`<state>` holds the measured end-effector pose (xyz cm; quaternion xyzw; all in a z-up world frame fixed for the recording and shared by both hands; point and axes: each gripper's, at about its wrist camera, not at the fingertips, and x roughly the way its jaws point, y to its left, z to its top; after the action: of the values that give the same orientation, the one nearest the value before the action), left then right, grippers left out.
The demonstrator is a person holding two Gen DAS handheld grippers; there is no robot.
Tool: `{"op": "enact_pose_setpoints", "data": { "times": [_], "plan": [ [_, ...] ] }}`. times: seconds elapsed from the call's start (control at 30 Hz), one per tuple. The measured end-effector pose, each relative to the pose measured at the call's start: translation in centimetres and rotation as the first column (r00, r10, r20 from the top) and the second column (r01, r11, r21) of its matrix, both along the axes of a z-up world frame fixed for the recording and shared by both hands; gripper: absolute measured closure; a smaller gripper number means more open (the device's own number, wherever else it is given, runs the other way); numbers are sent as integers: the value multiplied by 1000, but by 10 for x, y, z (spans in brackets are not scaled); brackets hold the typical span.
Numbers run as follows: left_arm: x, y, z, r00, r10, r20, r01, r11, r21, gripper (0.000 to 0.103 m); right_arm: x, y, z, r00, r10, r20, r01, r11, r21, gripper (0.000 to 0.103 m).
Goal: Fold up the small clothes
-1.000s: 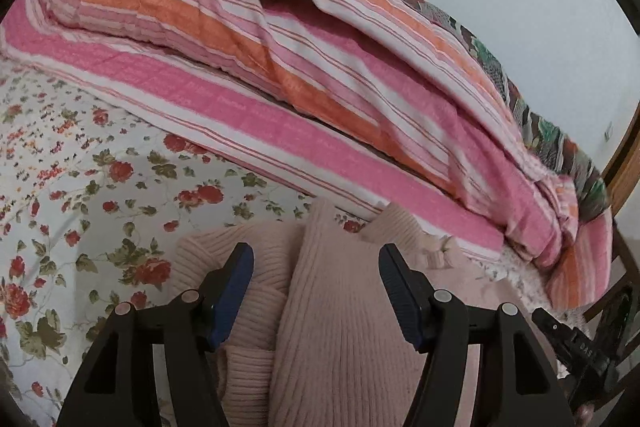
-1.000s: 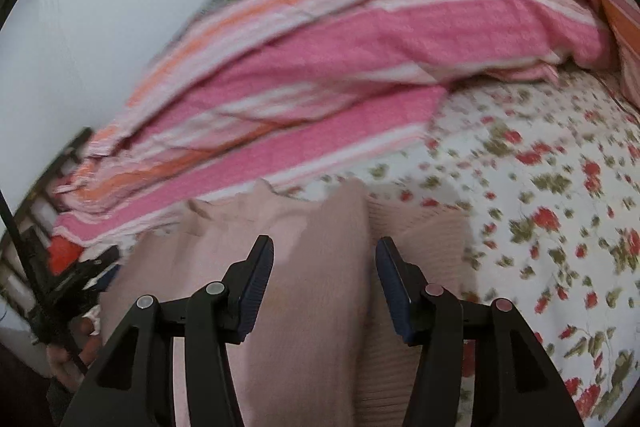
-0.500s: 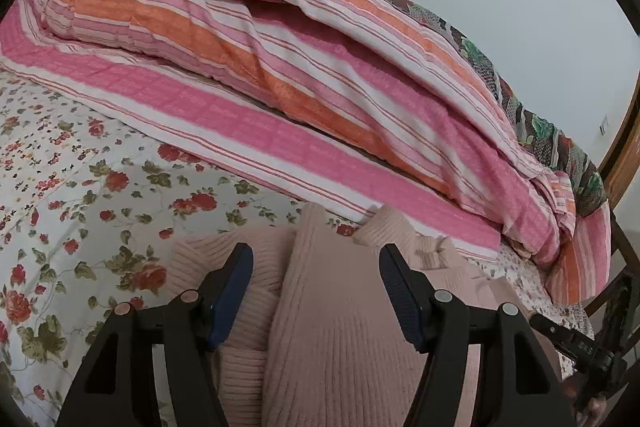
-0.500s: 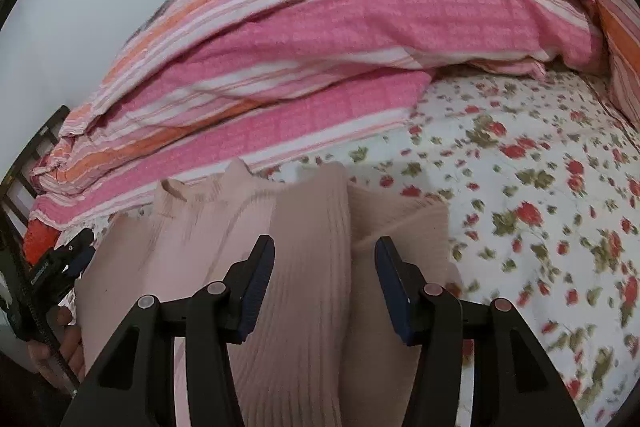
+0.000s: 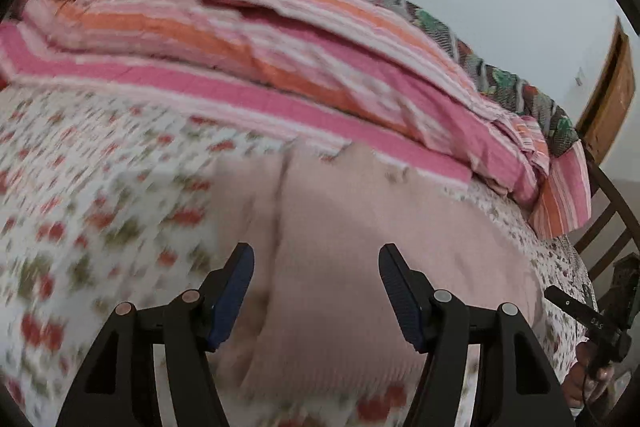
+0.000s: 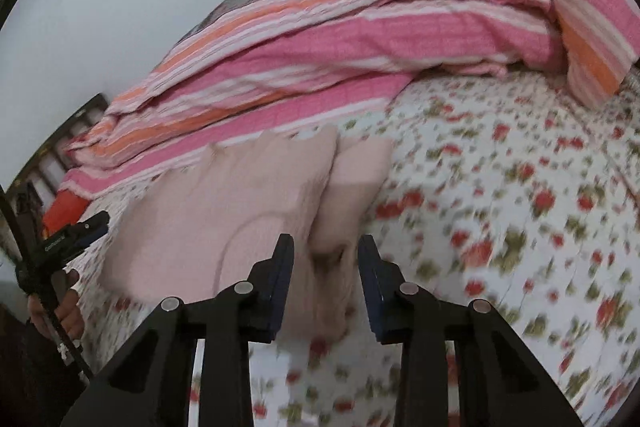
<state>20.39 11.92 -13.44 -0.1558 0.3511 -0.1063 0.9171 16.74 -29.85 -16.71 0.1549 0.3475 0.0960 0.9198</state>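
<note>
We record the pink sweater on the floral sheet. Left gripper spread; right gripper apparently parted, empty, though blurred.

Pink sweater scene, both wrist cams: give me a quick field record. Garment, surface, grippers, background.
garment: pink sweater, ribbed knit, lying partly folded on the bed
surface: floral bedsheet, red flowers on white
left gripper: jaws wide apart over the sweater, nothing held
right gripper: jaws apart, narrower than the left, a raised fold of sweater between them; contact cannot be told
background: striped pink and orange quilt bunched behind the sweater, against a pale wall
image quality: both views motion-blurred
</note>
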Motion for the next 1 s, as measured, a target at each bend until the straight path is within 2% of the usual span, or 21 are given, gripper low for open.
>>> {"op": "enact_pose_setpoints", "data": {
  "times": [0.13, 0.27, 0.43, 0.5, 0.53, 0.57, 0.6, 0.63, 0.8, 0.9, 1.0],
  "plan": [
    [-26, 15, -16, 999, 4, -34, -5, 1000, -16, 42, -2, 8, -10, 1000, 29, -3, -29, 1000, -10, 68],
    [-32, 18, -23, 999, -23, -46, 20, 997, -71, 46, 0, 12, -20, 999, 22, -23, -22, 1000, 3, 68],
    [-29, 0, -21, 998, -54, -34, 54, 999, -4, 54, 3, 17, -24, 1000, 19, -19, -19, 1000, 21, 68],
    [-26, -2, -21, 998, -50, -32, 50, 999, -8, 55, 4, 20, -23, 999, 37, -16, -37, 999, 30, 73],
    [-23, -4, -21, 998, -45, -36, 44, 999, -10, 61, 5, 22, -23, 999, 50, -13, -50, 998, 32, 74],
    [-18, -5, -23, 998, -39, -52, 38, 999, -14, 67, 6, 22, -22, 998, 55, -13, -55, 998, 29, 82],
    [-15, -7, -24, 997, -37, -63, 36, 999, -15, 82, 7, 23, -22, 998, 62, -16, -62, 998, 24, 97],
    [-13, -8, -24, 996, -37, -76, 36, 999, -12, 96, 7, 23, -20, 997, 71, -14, -70, 997, 21, 97],
    [-30, 0, -15, 997, -64, -40, 64, 998, -16, 96, -13, 15, -9, 996, 88, 33, -88, 996, 21, 98],
    [-37, 7, -18, 997, -56, -47, 55, 998, -8, 96, -20, 6, -14, 996, 88, 20, -89, 995, 54, 98],
    [-39, 15, -25, 998, -28, -58, 27, 999, -25, 95, -19, 6, -22, 997, 77, -5, -76, 996, 40, 98]
  ]
}}
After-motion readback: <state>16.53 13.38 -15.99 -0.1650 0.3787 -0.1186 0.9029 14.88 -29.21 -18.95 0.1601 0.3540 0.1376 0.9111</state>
